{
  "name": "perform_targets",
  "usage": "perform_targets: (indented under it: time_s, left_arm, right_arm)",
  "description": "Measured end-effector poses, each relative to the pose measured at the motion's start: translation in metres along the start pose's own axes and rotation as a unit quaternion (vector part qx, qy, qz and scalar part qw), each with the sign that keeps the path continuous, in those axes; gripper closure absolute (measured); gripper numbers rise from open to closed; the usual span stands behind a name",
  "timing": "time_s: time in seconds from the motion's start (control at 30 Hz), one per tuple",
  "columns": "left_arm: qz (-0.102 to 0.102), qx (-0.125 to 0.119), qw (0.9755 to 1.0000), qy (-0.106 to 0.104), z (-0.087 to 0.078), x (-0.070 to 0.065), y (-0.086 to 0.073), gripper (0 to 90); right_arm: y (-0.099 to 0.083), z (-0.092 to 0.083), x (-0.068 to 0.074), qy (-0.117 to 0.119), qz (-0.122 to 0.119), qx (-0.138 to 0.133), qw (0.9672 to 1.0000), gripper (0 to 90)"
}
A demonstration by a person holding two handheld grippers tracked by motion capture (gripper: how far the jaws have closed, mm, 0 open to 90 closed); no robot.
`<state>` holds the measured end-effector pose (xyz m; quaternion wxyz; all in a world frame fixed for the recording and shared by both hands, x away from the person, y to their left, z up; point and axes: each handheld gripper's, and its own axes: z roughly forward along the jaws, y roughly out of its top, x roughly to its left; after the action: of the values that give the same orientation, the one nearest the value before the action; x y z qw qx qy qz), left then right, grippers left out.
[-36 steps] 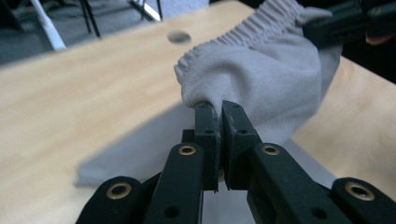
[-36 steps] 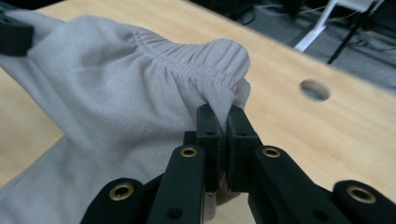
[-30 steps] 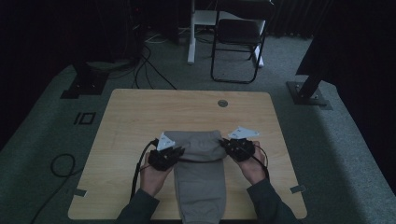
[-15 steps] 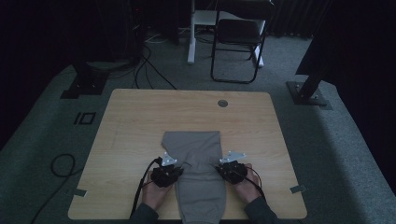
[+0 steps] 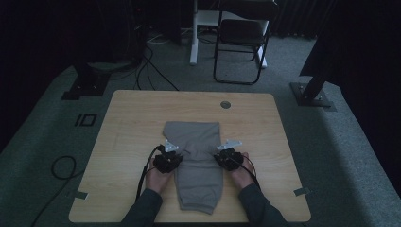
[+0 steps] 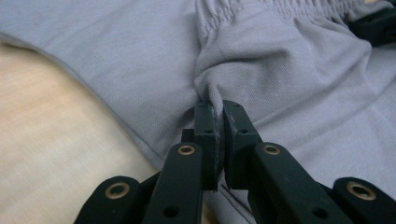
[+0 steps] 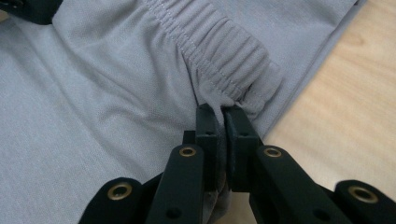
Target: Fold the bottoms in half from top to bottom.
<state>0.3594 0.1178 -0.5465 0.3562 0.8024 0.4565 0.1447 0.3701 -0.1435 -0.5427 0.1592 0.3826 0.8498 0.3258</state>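
Left gripper (image 6: pixel 215 109), right gripper (image 7: pixel 219 112) each pinch grey garment (image 5: pixel 196 163); no readable writing.

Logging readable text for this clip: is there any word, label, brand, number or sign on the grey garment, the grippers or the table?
None: no print or tag shows on the grey garment, the left gripper, the right gripper or the wooden table.

We cannot see the cloth pinched inside either hand-held gripper; the grey garment (image 6: pixel 289 93) runs past the edges of both gripper views, and the chair (image 5: pixel 240 35) is cropped at the top.
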Motion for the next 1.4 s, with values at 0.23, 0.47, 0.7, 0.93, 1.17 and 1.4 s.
perform_targets:
  time_s: [0.23,0.47,0.7,0.93,1.17,1.4]
  left_arm:
    - [-0.018,0.002,0.9992,0.036,0.017,0.016,0.022,85.9]
    - [-0.037,0.004,0.9983,0.044,0.020,0.026,0.042,86.5]
    - [-0.017,-0.076,0.9967,0.024,-0.037,0.010,0.067,86.5]
    - [-0.006,-0.105,0.9943,-0.013,-0.077,-0.006,0.057,86.3]
    - [-0.011,-0.030,0.9989,-0.034,-0.060,-0.016,0.000,85.9]
    - [-0.027,0.020,0.9989,-0.034,-0.034,-0.017,-0.032,85.4]
  right_arm:
    - [0.026,0.024,-0.018,-0.004,0.031,0.000,0.9995,85.8]
    - [0.045,0.031,-0.035,0.011,0.053,0.004,0.9985,86.0]
    - [0.066,-0.018,-0.042,0.017,0.058,-0.063,0.9961,86.2]
    - [0.064,-0.070,-0.027,0.023,0.015,-0.104,0.9942,86.1]
    - [0.021,-0.059,0.003,0.045,-0.028,-0.046,0.9975,85.5]
    - [-0.011,-0.029,0.014,0.061,-0.022,0.008,0.9978,85.2]
